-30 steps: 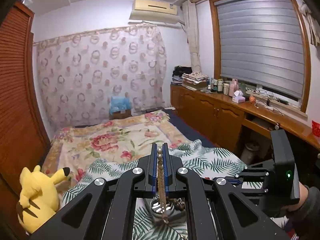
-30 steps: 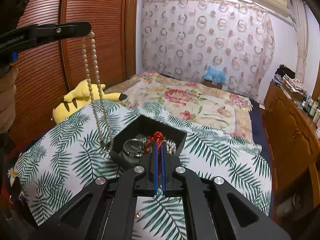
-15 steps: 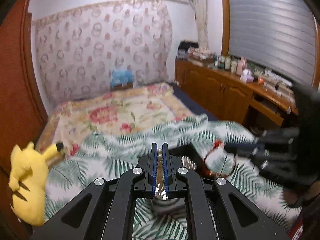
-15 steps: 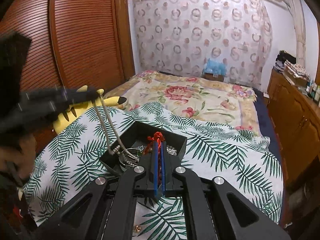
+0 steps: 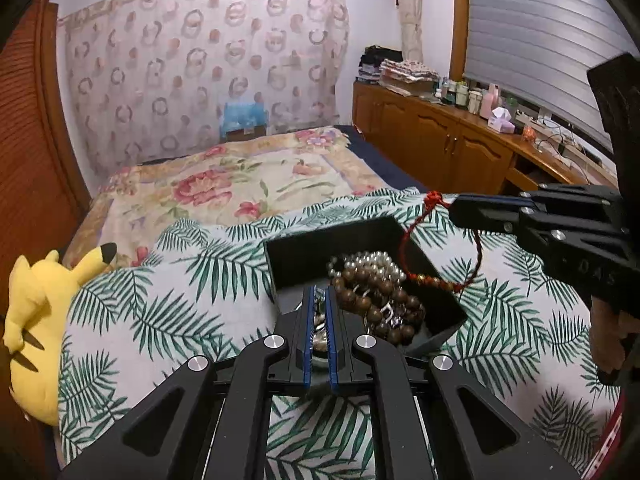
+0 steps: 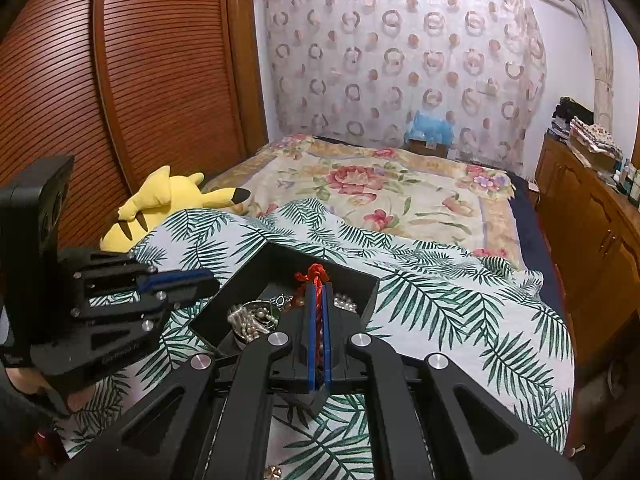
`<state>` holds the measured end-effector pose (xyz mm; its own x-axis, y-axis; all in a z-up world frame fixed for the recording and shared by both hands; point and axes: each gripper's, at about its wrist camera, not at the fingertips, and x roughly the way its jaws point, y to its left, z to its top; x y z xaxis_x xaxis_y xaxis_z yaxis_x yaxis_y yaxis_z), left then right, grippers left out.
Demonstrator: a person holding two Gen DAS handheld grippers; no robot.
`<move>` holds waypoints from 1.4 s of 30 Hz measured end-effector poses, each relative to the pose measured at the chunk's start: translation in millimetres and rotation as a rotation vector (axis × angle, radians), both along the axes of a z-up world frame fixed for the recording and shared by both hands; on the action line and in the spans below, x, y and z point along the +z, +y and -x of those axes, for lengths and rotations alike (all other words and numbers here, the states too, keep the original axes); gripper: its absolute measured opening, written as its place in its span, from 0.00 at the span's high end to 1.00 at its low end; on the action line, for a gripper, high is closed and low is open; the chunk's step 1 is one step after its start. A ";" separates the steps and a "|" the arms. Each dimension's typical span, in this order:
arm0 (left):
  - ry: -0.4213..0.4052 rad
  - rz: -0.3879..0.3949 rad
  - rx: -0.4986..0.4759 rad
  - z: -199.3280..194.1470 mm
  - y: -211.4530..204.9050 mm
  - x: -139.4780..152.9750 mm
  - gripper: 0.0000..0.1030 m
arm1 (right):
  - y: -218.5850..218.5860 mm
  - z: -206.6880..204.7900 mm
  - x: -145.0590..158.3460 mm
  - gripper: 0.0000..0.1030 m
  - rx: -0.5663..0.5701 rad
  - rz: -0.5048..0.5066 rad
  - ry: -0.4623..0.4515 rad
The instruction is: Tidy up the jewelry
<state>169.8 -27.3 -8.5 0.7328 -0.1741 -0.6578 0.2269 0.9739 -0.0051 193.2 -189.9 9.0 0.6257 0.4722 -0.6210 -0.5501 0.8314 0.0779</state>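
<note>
Through my left wrist camera, the left gripper hangs just over the near edge of the black jewelry box, which sits on the palm-leaf bedspread. Its jaws are parting slightly from nearly shut; I see a pale strand low in the gap, but cannot tell if the pads still pinch it. The box holds a wooden bead bracelet and a pearl strand. To the right, my right gripper holds a red cord bracelet by its knot, the loop dangling over the box's right wall.

Through my right wrist camera, the right gripper is clamped tight on the red cord, above the box's far corner. The pearl necklace lies heaped in the box.

My worry: the loop straddles the wall, so letting go here could drop it half outside, and a trailing strand could snag my left fingers as I lift.
</note>
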 end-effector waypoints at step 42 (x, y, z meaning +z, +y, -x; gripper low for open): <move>0.066 -0.003 0.034 62.7 27.0 -43.5 0.13 | 2.8 49.9 -30.5 0.85 0.043 0.046 -0.028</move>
<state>107.1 -0.3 -52.0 0.6933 -0.1482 -0.7053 0.1930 0.9811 -0.0164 143.3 -187.2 -21.5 0.6227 0.4702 -0.6254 -0.5867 0.8094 0.0244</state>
